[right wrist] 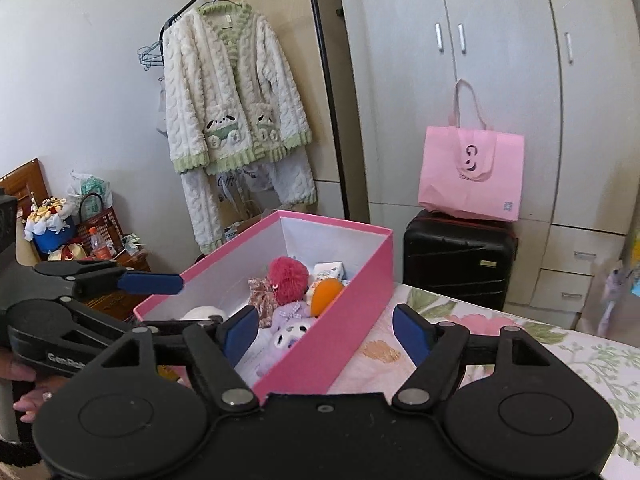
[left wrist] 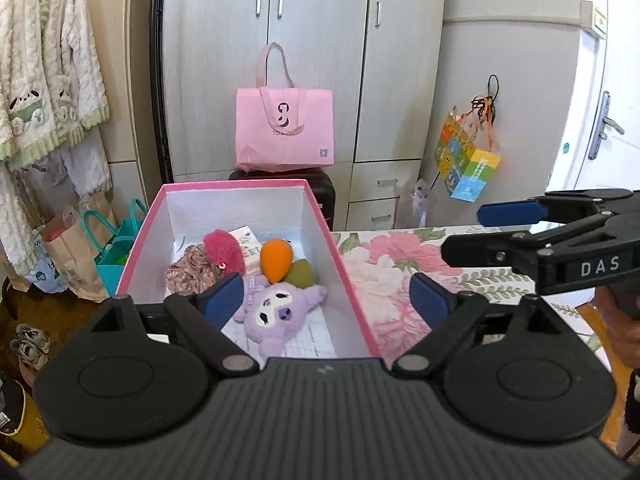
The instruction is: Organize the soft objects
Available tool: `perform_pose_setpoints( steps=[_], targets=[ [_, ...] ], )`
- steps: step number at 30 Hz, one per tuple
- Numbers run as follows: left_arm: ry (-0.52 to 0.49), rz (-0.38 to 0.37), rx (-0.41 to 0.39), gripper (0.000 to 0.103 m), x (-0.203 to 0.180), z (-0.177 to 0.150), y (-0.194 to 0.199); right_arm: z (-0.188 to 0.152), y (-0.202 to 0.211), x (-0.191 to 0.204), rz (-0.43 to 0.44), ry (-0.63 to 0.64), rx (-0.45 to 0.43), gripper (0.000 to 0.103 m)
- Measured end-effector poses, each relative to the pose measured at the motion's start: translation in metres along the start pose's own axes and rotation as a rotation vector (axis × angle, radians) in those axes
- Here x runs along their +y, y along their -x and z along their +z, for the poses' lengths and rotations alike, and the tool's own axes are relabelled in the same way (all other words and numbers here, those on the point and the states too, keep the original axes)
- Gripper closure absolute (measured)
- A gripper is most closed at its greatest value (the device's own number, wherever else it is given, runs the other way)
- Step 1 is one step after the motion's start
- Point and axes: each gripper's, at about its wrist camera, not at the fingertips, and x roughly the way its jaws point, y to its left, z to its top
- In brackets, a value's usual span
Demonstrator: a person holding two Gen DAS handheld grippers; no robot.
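A pink box (left wrist: pixel 134 248) with a white inside stands on the floral bedspread (left wrist: pixel 392 260). In it lie a purple plush (left wrist: pixel 276 312), an orange egg-shaped sponge (left wrist: pixel 276 260), a green sponge (left wrist: pixel 303 277), a magenta fluffy ball (left wrist: pixel 223 251) and a floral cloth piece (left wrist: pixel 187 273). My left gripper (left wrist: pixel 326 296) is open over the box's near end, with nothing between its pads. My right gripper (right wrist: pixel 326 332) is open and empty too, near the pink box (right wrist: pixel 344 308) and astride its long side wall. The purple plush (right wrist: pixel 291 326) and magenta ball (right wrist: pixel 286 280) show there as well.
A pink tote bag (right wrist: pixel 472 172) sits on a black suitcase (right wrist: pixel 456 260) before grey wardrobes. A fluffy white jacket (right wrist: pixel 228 100) hangs on a rail at the left. Paper and teal bags (left wrist: pixel 108 252) stand on the floor beside the bed. A door (left wrist: pixel 600 140) is at the right.
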Motion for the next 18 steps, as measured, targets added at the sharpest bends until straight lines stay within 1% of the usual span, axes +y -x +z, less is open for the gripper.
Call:
perform_pose_setpoints(
  steps=[1,3,5,7,9,13,15,18],
  targets=[
    [-0.003,0.001,-0.001,0.011,-0.003,-0.002,0.003,-0.003,0.006,0.001,-0.01,0.002,-0.007,0.021],
    [-0.004,0.001,0.001,0.006,-0.008,-0.004,0.008,-0.007,0.015,0.003,-0.023,0.006,-0.012,0.021],
    [0.0,0.005,0.005,0.003,-0.012,-0.007,0.013,-0.012,0.025,0.004,-0.034,0.003,-0.019,0.02],
    [0.002,0.014,0.015,0.003,-0.016,-0.011,0.017,-0.017,0.033,0.005,-0.05,-0.002,-0.026,0.014],
    [0.008,0.033,0.032,0.002,-0.019,-0.014,0.019,-0.022,0.04,0.005,-0.073,-0.005,-0.031,0.011],
    [0.023,0.08,0.075,0.002,-0.026,-0.021,0.02,-0.036,0.052,0.007,-0.144,-0.009,-0.03,0.004],
    [0.024,0.099,0.073,0.002,-0.028,-0.026,0.022,-0.044,0.057,0.009,-0.188,-0.01,-0.028,0.001],
    [0.021,0.109,0.071,0.002,-0.03,-0.033,0.026,-0.053,0.059,0.015,-0.275,-0.014,-0.013,0.001]
  ],
)
